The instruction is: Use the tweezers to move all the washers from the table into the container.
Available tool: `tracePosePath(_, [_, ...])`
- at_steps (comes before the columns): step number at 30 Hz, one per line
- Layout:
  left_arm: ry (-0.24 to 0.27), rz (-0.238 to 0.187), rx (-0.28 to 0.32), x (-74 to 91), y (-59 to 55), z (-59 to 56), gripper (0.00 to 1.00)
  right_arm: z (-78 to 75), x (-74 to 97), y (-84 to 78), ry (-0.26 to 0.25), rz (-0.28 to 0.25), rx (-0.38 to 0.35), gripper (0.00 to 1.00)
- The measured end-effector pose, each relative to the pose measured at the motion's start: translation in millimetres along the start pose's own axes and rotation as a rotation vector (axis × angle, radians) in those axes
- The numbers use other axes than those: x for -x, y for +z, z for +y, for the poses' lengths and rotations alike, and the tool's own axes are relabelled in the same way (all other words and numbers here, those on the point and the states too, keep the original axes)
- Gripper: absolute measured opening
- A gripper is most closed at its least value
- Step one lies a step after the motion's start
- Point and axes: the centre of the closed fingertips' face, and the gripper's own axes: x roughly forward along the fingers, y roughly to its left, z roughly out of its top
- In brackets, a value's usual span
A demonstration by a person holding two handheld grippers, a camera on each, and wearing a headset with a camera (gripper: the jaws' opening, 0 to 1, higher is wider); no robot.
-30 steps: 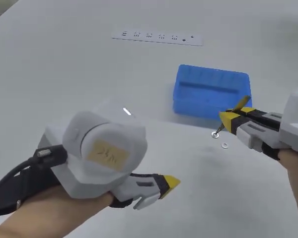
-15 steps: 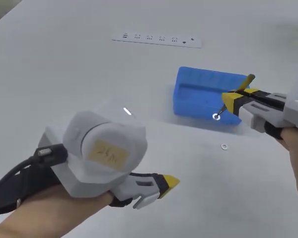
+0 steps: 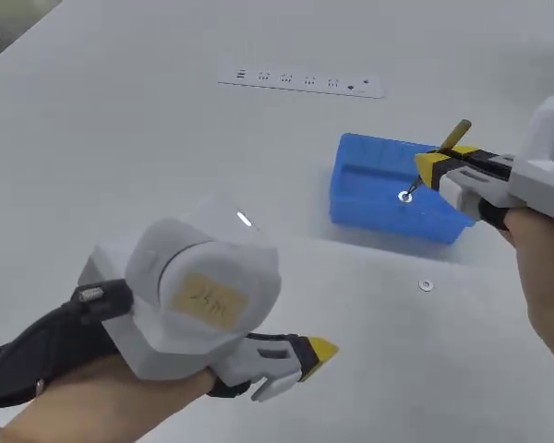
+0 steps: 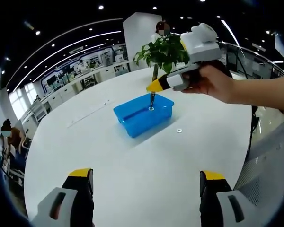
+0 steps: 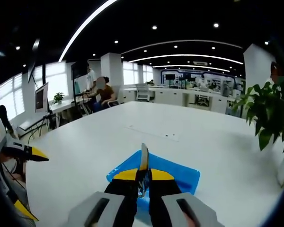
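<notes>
My right gripper [image 3: 432,170] is shut on brass tweezers [image 3: 454,137] that point down over the blue container [image 3: 365,189]. A small washer [image 3: 405,197] hangs at the tweezer tips, just above the container's inside. Another washer [image 3: 426,285] lies on the white table in front of the container. My left gripper [image 3: 300,365] hovers open and holds nothing, low at the near left. In the left gripper view the container [image 4: 132,118], the tweezers [image 4: 152,98] and the loose washer [image 4: 179,130] lie ahead. The right gripper view has the tweezers [image 5: 144,160] over the container [image 5: 184,176].
A white power strip [image 3: 300,81] lies at the far side of the table [image 3: 120,138]. A potted plant [image 4: 164,51] stands behind the container in the left gripper view. People sit at desks [image 5: 102,92] far off.
My right gripper has lifted the tweezers with a washer from the table by the container's near side, up and over the container. The left gripper has stayed put.
</notes>
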Motion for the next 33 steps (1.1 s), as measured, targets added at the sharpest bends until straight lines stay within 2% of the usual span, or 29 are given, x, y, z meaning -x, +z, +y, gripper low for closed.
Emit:
tracePosePath(9, [-0.001,0.017,-0.001,-1.4,-4.8,1.4,0.95,-1.0,-16.3,-20.9,0.001,0.050,0.009,0.04])
tracePosePath(11, [-0.003,0.009,0.005,-1.5,-3.3,0.8,0.95,0.5,-19.1,-26.6,0.011,0.069,0.009,0.04])
tracePosePath(16, [-0.007,0.005,0.006,-1.7,-1.4,-0.8,0.95,-1.6,-21.5,-30.9,0.000,0.077,0.022,0.04])
tracePosePath(26, [-0.008,0.013,0.011,-1.8,-4.4,-0.9,0.95,-1.4,-26.0,-40.3,0.006,0.096,-0.001,0.04])
tracePosePath(27, [-0.008,0.012,0.014,-1.5,-4.0,-0.7,0.95,-1.1,-26.1,-39.4,0.006,0.083,-0.005,0.04])
tracePosePath(33, [-0.002,0.009,0.011,-1.4,-2.9,0.6,0.95,-1.6,-26.0,-39.5,0.006,0.093,-0.004,0.04])
